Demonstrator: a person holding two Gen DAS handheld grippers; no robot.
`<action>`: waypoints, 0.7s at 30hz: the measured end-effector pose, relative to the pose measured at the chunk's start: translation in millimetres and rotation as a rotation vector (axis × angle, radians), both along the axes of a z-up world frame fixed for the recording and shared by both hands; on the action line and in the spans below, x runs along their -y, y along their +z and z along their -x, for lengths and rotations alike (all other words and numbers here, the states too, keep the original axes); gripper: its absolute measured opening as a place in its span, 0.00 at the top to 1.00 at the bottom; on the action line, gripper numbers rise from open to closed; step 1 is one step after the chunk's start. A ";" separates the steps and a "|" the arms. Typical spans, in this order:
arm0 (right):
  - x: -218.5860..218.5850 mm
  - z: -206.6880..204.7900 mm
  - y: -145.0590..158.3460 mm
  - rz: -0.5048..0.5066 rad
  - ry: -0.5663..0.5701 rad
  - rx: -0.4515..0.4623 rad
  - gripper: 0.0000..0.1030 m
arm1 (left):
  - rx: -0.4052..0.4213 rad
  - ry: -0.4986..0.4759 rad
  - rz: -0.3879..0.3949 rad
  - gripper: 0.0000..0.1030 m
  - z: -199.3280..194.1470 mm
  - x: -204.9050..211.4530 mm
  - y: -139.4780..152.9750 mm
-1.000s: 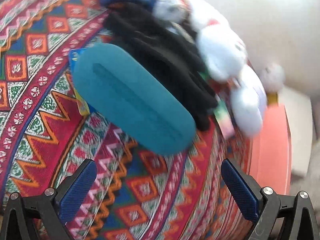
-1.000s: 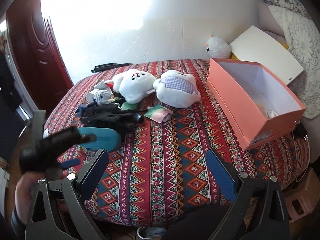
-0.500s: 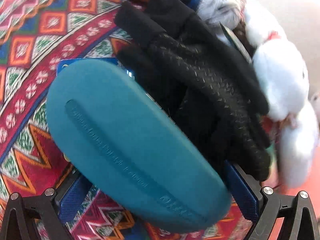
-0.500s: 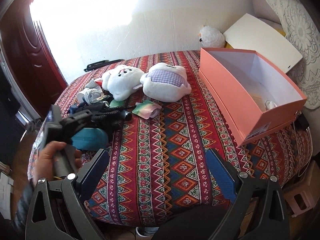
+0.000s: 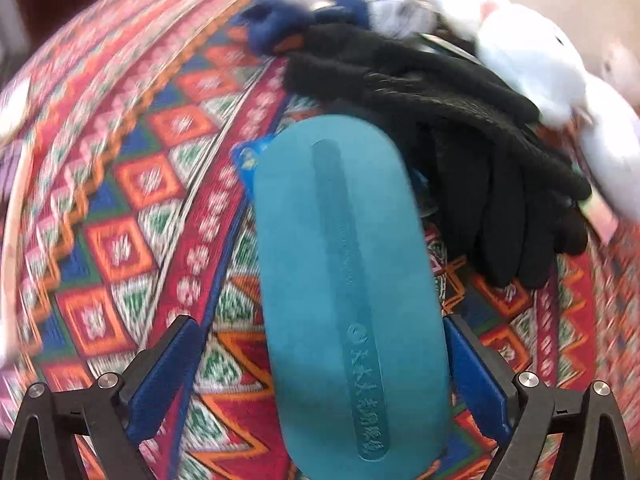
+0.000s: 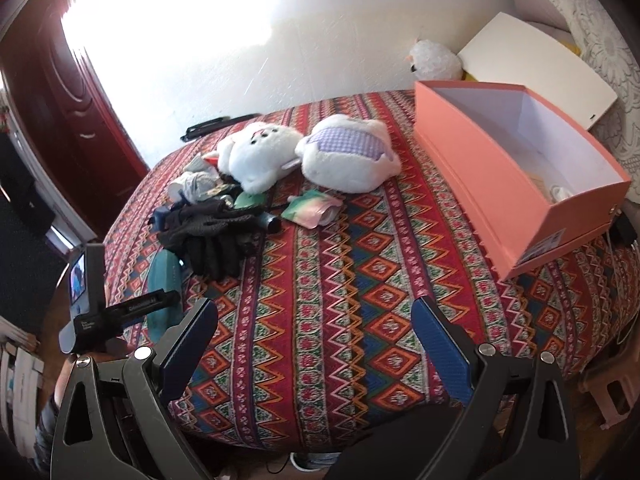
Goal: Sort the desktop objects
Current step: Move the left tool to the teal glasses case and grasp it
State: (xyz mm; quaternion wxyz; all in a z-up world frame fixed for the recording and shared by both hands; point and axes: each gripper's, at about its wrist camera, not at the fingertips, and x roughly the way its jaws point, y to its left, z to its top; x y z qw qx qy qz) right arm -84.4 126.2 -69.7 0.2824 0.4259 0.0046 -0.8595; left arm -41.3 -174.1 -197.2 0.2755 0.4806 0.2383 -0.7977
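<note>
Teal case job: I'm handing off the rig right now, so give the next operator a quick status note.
Left tongs: open, straddling the teal case, not yet closed on it.
Right tongs: open, empty, above the patterned cloth.
Black gloves, two white plush toys and a pastel pouch lie unsorted.
Orange box stands open, nearly empty.
Left: grip the case, then sort the rest.

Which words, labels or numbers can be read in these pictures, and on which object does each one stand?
None can be read for certain.
teal case: embossed Chinese characters along its ridge, too blurred to quote.
orange box: white sticker on its end, print too small.
blue card under the case: a mark, blurred.
</note>
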 end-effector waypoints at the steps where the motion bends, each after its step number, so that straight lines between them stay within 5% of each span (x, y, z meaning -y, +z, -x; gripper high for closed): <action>1: 3.6 -0.6 -1.2 0.000 0.008 0.002 0.04 | 0.011 -0.013 0.037 0.04 4.5 -4.1 1.5; 4: 13.7 -3.7 -2.8 -0.004 0.033 -0.008 0.04 | 0.042 -0.042 0.124 0.04 17.0 -17.6 1.5; 13: 32.4 9.9 -14.1 -0.048 0.048 -0.026 0.04 | -0.020 -0.058 0.139 0.00 11.2 -35.4 -1.8; 15: 39.1 17.8 -18.2 -0.056 0.053 -0.031 0.04 | -0.033 -0.061 0.142 0.04 9.9 -39.3 -2.5; 17: 46.8 27.1 -24.4 -0.070 0.064 -0.032 0.05 | -0.047 -0.064 0.146 0.32 8.6 -43.2 -3.2; 21: 61.8 46.5 -37.4 -0.096 0.076 -0.021 0.13 | -0.091 -0.075 0.105 0.33 0.6 -40.9 -2.6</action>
